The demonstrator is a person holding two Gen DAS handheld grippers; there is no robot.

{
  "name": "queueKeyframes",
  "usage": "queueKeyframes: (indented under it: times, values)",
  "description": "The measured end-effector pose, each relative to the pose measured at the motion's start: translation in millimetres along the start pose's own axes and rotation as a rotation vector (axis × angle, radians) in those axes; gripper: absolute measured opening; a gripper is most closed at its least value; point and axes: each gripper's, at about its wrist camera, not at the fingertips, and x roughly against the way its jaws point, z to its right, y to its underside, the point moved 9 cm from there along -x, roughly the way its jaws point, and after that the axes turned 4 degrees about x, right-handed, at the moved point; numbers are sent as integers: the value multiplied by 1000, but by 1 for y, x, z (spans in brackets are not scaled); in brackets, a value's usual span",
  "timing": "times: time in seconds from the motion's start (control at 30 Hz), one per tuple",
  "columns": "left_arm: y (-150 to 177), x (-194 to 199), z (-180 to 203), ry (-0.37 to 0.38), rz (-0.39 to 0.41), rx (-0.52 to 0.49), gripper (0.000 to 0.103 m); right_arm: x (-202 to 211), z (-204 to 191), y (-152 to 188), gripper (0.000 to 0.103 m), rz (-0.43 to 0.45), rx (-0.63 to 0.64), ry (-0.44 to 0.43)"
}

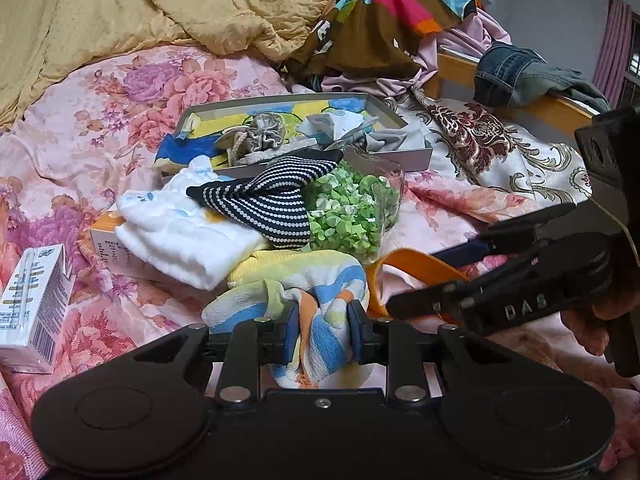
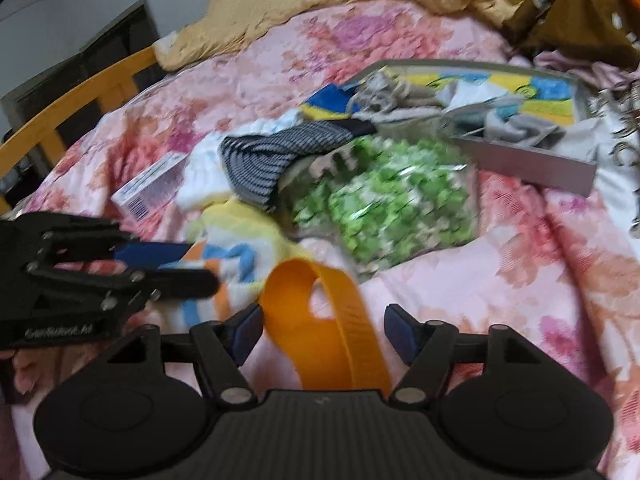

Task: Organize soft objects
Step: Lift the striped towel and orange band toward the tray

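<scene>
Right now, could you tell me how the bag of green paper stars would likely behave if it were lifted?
The bag of green stars would probably sag, since its clear film is already crumpled. It looks light for its bulk. The glossy plastic may slip between the pads, and the striped sock draped on it would likely slide off.

The striped towel is a soft cloth with a fine waffle texture. Just behind it, the clear bag of green pieces is glossy plastic. The dark sock with white dots looks knitted and matt. The orange strap is woven webbing. The bed cover is smooth cloth with a slight shine. The carton is printed cardboard.
</scene>
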Motion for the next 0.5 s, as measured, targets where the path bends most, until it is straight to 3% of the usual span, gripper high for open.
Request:
queueKeyframes:
  times: [0.13, 0.3, 0.43, 0.5]
  values:
    - [0, -1, -2, -4, -4, 13, 28, 2, -9, 2, 77, -16, 61, -20]
    - [0, -1, -3, -5, -7, 19, 28, -5, -17, 8, 77, -40, 159, 50]
    - [0, -2, -3, -7, -8, 18, 28, -13, -21, 16, 71, -69, 225, 105]
    - [0, -2, -3, -7, -8, 17, 27, -13, -21, 17, 64, -69, 223, 112]
